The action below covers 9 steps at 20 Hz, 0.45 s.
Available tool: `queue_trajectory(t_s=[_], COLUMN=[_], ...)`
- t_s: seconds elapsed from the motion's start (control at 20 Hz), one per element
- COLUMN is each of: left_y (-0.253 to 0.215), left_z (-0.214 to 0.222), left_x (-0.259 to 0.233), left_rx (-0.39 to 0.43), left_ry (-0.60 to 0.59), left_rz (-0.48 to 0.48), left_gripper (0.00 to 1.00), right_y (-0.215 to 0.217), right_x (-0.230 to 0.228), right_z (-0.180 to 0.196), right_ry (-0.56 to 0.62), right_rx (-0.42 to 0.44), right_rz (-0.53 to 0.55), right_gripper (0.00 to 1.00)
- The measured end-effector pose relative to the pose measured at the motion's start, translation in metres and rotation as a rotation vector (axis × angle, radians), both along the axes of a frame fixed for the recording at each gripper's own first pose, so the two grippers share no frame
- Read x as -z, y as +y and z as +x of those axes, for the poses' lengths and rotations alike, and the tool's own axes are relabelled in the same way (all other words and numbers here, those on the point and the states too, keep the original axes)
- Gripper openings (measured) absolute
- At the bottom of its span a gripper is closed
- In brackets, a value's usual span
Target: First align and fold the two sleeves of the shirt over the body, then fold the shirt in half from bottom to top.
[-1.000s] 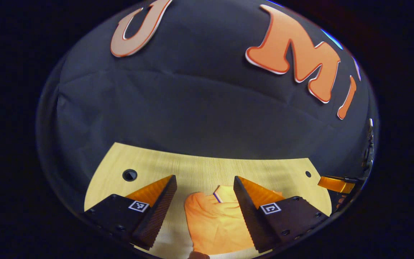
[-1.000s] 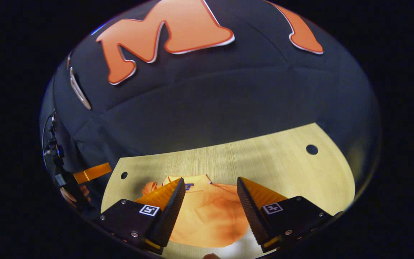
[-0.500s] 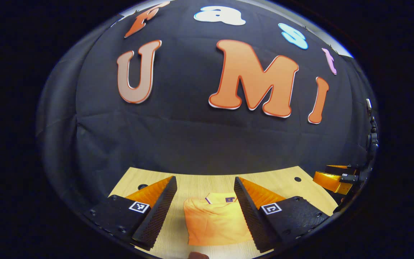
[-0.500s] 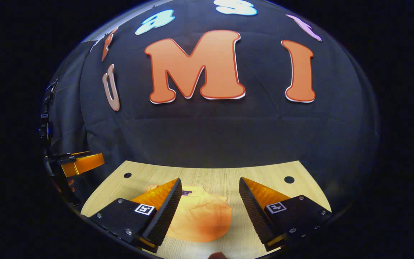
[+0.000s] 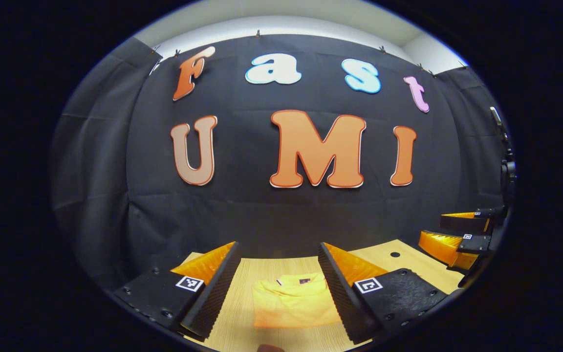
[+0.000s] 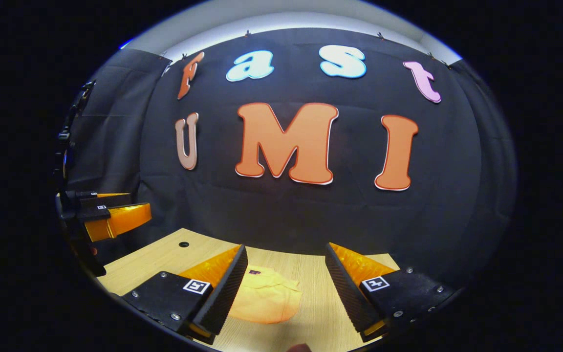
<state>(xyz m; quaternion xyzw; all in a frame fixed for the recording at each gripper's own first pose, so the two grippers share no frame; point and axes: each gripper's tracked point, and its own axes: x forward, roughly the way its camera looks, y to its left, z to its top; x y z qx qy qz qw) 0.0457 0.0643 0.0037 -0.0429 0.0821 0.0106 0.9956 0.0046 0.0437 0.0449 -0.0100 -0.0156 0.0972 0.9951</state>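
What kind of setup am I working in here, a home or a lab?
Most likely a recording booth, not a home: black cloth wall draped behind, a bare wooden table with drilled holes, and only the folded orange shirt on it.

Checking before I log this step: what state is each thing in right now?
Shirt: folded into a compact bundle, collar on top, lying on the table.
Left gripper: open, holding nothing, apart from the shirt.
Right gripper: open, holding nothing.
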Motion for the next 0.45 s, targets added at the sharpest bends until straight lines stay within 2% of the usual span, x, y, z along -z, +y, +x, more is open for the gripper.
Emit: queue_trajectory(t_s=[0.2,0.25,0.45], left_y=[-0.017,-0.021,-0.028], left_z=[-0.046,-0.055,-0.087], left_x=[-0.005,-0.004,-0.005], left_rx=[-0.02,-0.022,-0.044], left_ry=[-0.048,-0.059,-0.1], left_rz=[0.025,0.034,0.067], left_gripper=[0.96,0.92,0.95], right_y=[0.01,0.012,0.01], right_x=[0.003,0.005,0.024], right_z=[-0.041,-0.048,-0.07], right_ry=[-0.03,-0.035,-0.02], right_rx=[-0.041,-0.052,-0.049], right_rz=[0.021,0.021,0.019], right_gripper=[0.97,0.97,0.97])
